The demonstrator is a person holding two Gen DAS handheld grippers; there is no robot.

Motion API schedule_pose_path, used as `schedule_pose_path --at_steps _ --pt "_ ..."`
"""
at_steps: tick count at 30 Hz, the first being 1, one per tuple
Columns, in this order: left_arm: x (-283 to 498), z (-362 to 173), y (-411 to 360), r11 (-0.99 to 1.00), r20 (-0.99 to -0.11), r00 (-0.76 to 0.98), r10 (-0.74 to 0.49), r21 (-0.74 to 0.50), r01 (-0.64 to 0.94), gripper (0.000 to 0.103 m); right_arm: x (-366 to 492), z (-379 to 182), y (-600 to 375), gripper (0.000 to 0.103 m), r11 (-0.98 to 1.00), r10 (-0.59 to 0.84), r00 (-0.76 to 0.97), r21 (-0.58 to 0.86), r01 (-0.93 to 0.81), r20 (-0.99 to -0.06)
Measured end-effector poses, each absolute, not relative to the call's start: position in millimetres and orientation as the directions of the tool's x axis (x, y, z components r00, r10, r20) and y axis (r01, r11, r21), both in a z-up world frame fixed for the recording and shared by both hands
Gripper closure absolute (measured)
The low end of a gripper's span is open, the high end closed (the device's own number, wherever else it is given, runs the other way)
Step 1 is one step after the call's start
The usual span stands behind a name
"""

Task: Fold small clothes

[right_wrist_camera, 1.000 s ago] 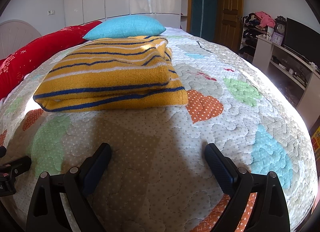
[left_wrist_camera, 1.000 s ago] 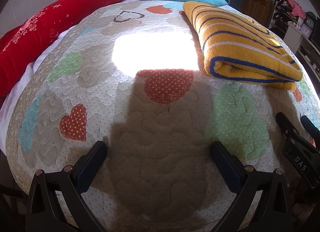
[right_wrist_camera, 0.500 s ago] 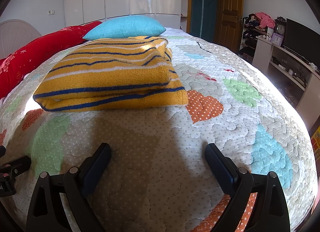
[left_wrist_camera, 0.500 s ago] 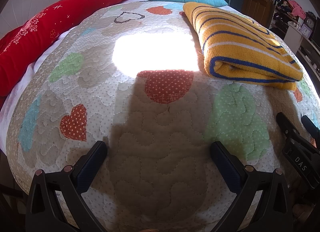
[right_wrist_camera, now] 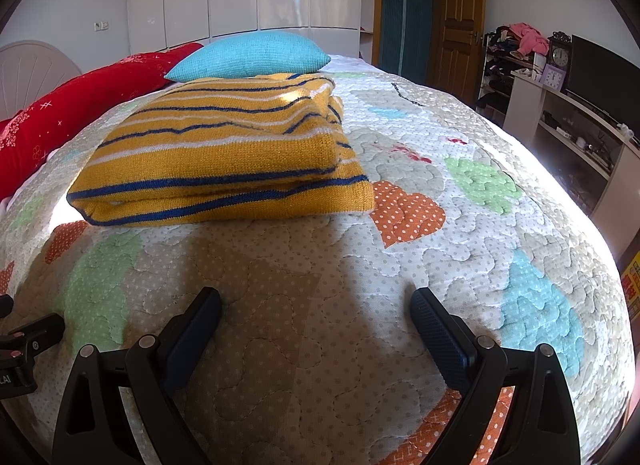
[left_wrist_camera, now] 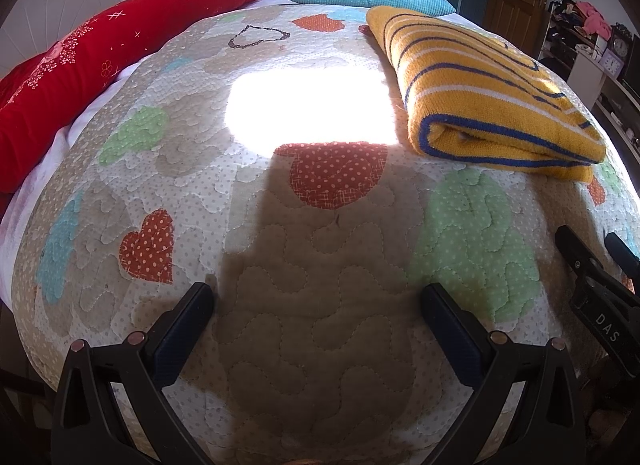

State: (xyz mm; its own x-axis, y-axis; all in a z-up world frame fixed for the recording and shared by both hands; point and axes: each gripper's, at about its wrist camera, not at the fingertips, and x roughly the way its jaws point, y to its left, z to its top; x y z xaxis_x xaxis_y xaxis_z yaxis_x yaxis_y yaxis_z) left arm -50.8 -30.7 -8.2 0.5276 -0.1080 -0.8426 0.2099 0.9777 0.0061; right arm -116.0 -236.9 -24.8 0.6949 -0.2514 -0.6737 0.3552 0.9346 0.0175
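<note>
Striped sweater (right_wrist_camera: pixel 224 165) lies folded at 12 o'clock on the quilt (right_wrist_camera: pixel 460 265); left gripper (left_wrist_camera: pixel 316 325) and right gripper (right_wrist_camera: pixel 316 321) hover released, holding nothing (folding apparently complete).

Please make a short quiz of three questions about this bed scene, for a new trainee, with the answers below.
1. True or false: the yellow striped sweater lies folded on the quilt.
2. Which pillow lies just behind the sweater: A) blue pillow, B) red pillow, C) neither?
3. Fill in: both the left claw and the right claw are ____ and hold nothing.

Key
1. True; it is folded into a stack.
2. A.
3. open; each hangs over bare quilt, short of the sweater.
</note>
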Motion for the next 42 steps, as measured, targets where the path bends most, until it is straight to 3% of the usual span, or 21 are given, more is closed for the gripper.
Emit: schedule_pose_path --at_steps 9,13,18,25,35,42 --pt "-51 -8 -29 0.978 -0.824 0.551 -0.132 -0.018 0.208 0.0 -120 -11 -244 0.005 0.931 -0.209 0.709 0.085 0.355 -0.673" --pt "-52 2 -23 0.978 -0.813 0.558 -0.166 -0.063 0.199 0.0 -127 4 -234 0.005 0.945 -0.202 0.752 0.078 0.319 -0.628" --pt "-60 36 -8 0.98 -0.736 0.657 -0.163 -0.046 0.192 0.0 -131 39 -219 0.005 0.951 -0.264 0.802 -0.006 0.309 -0.535" --pt "-72 68 22 0.977 -0.651 0.732 -0.202 -0.083 0.197 0.0 -120 62 -206 0.005 0.96 -0.258 0.821 -0.04 0.277 -0.509" --pt "-60 56 38 0.989 -0.69 0.711 -0.136 -0.056 0.135 0.0 -112 55 -187 0.005 0.977 -0.199 0.818 -0.05 0.205 -0.539" --pt "-50 51 22 0.983 -0.702 0.692 -0.168 -0.068 0.17 0.0 -103 51 -191 0.005 0.976 -0.202 0.808 -0.041 0.216 -0.553"
